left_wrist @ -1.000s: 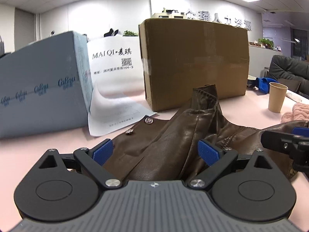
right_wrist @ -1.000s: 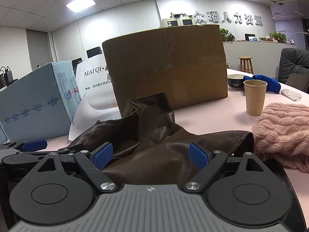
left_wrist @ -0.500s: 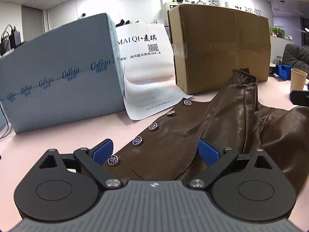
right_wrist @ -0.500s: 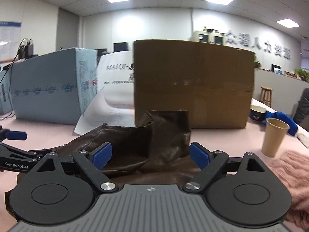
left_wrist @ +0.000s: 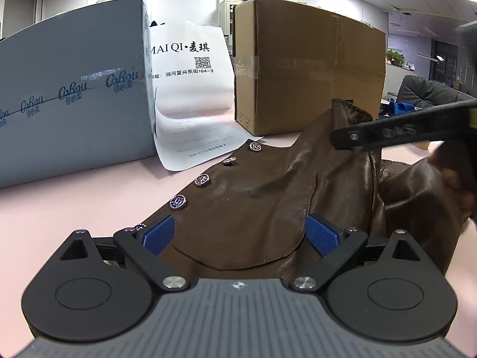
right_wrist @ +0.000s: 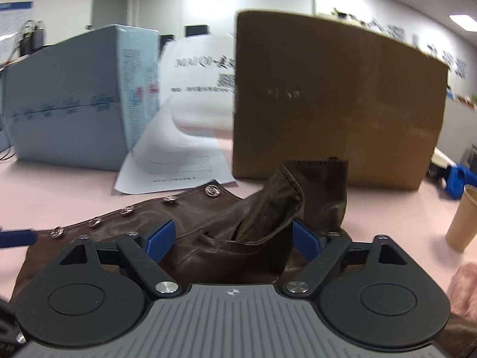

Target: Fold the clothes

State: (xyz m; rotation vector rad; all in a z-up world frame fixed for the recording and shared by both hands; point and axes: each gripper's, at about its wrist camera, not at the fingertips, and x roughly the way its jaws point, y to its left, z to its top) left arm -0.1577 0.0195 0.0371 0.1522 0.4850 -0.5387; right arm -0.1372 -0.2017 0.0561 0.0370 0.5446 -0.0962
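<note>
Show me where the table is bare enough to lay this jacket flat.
Bare pink table lies left of the jacket, bordered by the blue-grey box and white paper. A smaller strip runs between the cardboard box and paper cup. The back edge is crowded; a pink knit fills the right.

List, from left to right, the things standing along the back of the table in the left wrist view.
Grey-blue carton → white printed bag → brown cardboard box.
</note>
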